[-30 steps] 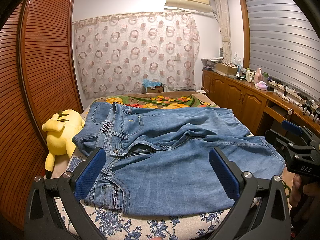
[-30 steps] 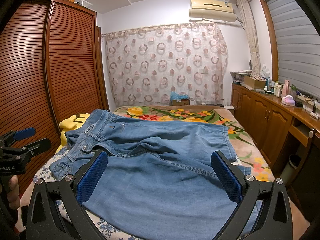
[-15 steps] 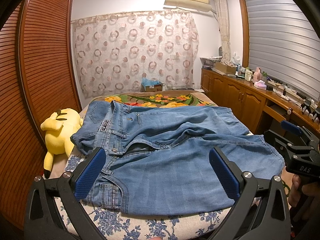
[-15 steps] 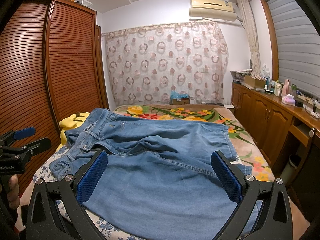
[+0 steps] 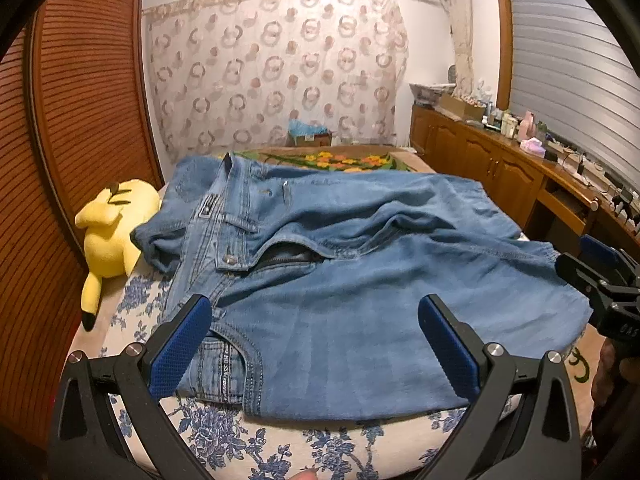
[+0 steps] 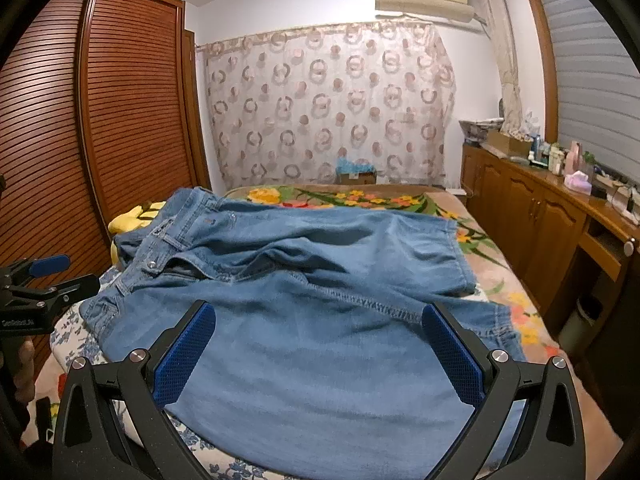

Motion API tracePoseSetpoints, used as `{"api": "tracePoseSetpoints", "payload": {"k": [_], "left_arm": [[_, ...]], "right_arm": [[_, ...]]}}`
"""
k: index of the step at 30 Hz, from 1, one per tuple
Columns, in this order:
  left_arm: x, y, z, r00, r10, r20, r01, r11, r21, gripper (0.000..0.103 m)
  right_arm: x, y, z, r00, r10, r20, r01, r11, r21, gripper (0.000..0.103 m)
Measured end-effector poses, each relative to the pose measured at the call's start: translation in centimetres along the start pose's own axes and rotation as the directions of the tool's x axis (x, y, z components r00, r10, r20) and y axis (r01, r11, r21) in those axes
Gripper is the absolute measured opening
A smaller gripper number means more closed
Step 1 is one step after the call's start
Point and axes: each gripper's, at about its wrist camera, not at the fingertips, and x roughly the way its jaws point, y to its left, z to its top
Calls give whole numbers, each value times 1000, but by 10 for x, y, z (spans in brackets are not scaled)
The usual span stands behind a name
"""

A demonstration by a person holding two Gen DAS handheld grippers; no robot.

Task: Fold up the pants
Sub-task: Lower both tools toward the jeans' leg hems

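Note:
Light blue denim pants (image 5: pixel 360 280) lie spread across the bed, waistband and button to the left, legs running right; the same pants (image 6: pixel 320 300) fill the right wrist view. My left gripper (image 5: pixel 314 312) hovers open above the near hip and pocket, nothing between its blue pads. My right gripper (image 6: pixel 318 316) hangs open over the near leg, also empty. The right gripper (image 5: pixel 600 276) shows at the right edge of the left wrist view, near the leg hems. At the left edge of the right wrist view is the left gripper (image 6: pixel 44 276), held by a hand.
The bed has a blue floral sheet (image 5: pixel 280 448) at the near edge and a flowered blanket (image 6: pixel 360 198) behind the pants. A yellow plush toy (image 5: pixel 114 224) lies at the left by the slatted wardrobe (image 6: pixel 120 120). Wooden cabinets (image 6: pixel 540 220) line the right.
Both grippers have moved forward and a little lower toward the pants, which now look larger in both views. The pants have not moved, and both grippers stay open.

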Motion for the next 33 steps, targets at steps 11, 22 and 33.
{"api": "tracePoseSetpoints", "payload": {"k": [11,22,33], "left_arm": [[23,18,-15,998,-3,-63,2,1000,-12,103],[33,67,-34,995,27,-91,-31,999,-44,103],[42,120,-47,991,75,-112,-87,991,-104,84]], "right_arm": [[10,-3,2,999,2,-50,-3,1000,-17,103],[20,-5,6,995,6,-97,-9,1000,-27,103],[22,-18,0,990,-13,-140,9,1000,-26,103]]}}
